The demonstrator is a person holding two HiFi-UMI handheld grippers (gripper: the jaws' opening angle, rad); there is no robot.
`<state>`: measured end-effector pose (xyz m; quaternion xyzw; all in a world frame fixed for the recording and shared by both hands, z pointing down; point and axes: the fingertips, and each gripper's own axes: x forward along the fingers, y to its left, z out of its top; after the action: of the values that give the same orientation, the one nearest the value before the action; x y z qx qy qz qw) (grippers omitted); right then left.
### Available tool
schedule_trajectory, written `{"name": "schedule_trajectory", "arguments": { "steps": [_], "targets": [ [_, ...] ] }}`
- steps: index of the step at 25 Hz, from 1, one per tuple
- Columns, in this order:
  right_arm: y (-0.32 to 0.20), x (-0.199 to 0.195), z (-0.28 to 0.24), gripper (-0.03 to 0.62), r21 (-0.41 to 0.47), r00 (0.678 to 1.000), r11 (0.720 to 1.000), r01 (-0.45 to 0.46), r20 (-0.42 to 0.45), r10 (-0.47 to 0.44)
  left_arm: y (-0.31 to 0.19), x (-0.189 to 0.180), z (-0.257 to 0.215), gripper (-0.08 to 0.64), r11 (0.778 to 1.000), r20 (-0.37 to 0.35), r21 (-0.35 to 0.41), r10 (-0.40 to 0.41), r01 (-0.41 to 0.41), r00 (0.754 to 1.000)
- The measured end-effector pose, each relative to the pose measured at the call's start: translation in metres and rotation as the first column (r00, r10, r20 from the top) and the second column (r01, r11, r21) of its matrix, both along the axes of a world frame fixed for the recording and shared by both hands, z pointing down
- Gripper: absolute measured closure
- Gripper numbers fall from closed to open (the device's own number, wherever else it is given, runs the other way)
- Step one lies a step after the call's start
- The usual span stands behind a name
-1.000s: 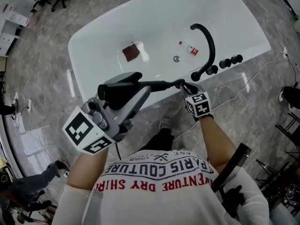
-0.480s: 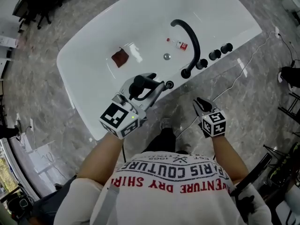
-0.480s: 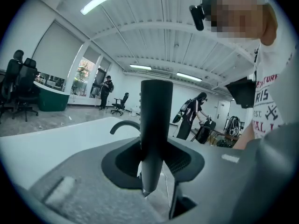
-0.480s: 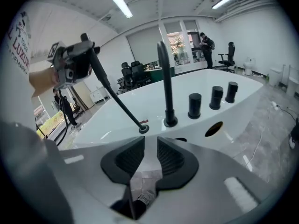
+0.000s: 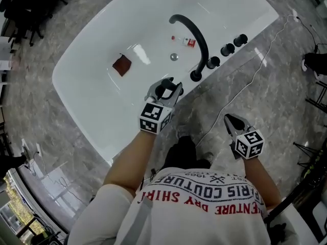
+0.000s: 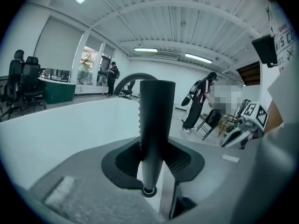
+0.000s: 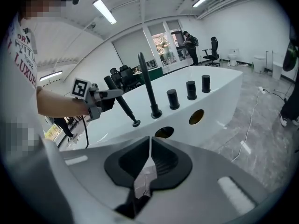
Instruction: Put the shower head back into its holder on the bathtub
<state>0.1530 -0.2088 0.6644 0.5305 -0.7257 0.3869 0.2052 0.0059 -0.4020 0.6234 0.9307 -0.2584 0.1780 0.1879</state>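
My left gripper (image 5: 167,86) is shut on the black shower head (image 5: 161,92) at the near rim of the white bathtub (image 5: 102,96), just left of the tap. In the left gripper view the handle (image 6: 156,120) stands upright between the jaws. In the right gripper view its lower end meets a small round base (image 7: 135,123) on the rim. My right gripper (image 5: 230,119) hangs over the floor beside the tub, apart from the shower head. Its jaws (image 7: 149,160) have just been closing and meet with nothing between them.
On the rim stand a curved black tap (image 5: 191,34) and three black knobs (image 5: 227,49). In the tub lie a brown cloth (image 5: 121,65), a small bottle (image 5: 188,42) and the drain (image 5: 174,57). A white cable (image 5: 255,75) trails over the marble floor. People stand further off.
My left gripper has come down with the shower head to the tub rim. My right gripper has drawn back from the shower head's end, out over the floor, and its jaws have closed.
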Motion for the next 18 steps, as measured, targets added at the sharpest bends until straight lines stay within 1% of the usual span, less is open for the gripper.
{"name": "schedule_trajectory", "arguments": {
  "steps": [4,7,8,12,15,16,18],
  "targets": [
    [0.011,0.014,0.000,0.580,-0.016,1.000,1.000,-0.025,-0.001,0.025,0.008,0.010,0.034,0.428,1.000,0.063,0.023,0.011,-0.013,0.998],
    [0.013,0.017,0.003,0.581,-0.028,0.999,0.999,-0.035,0.006,0.035,0.016,0.016,0.047,0.426,0.996,0.114,0.074,0.045,-0.053,0.992],
    [0.013,0.018,0.003,0.583,-0.029,0.999,0.999,-0.037,0.009,0.037,0.018,0.018,0.049,0.426,0.994,0.120,0.088,0.050,-0.061,0.991],
    [0.003,0.016,-0.003,0.586,-0.014,1.000,1.000,-0.025,0.018,0.026,0.018,0.018,0.052,0.422,0.995,0.088,0.097,0.031,-0.040,0.996],
    [-0.007,0.013,-0.008,0.586,-0.002,1.000,1.000,-0.014,0.022,0.014,0.021,0.017,0.059,0.412,0.997,0.102,0.064,0.038,-0.045,0.994],
    [-0.011,0.011,-0.010,0.586,0.003,1.000,1.000,-0.011,0.025,0.010,0.022,0.016,0.061,0.382,0.998,0.106,0.051,0.039,-0.045,0.994],
    [-0.019,0.004,-0.017,0.586,0.019,1.000,1.000,0.002,0.031,-0.003,0.024,0.012,0.059,0.351,0.999,0.090,0.040,0.027,-0.031,0.996]
  ]
}}
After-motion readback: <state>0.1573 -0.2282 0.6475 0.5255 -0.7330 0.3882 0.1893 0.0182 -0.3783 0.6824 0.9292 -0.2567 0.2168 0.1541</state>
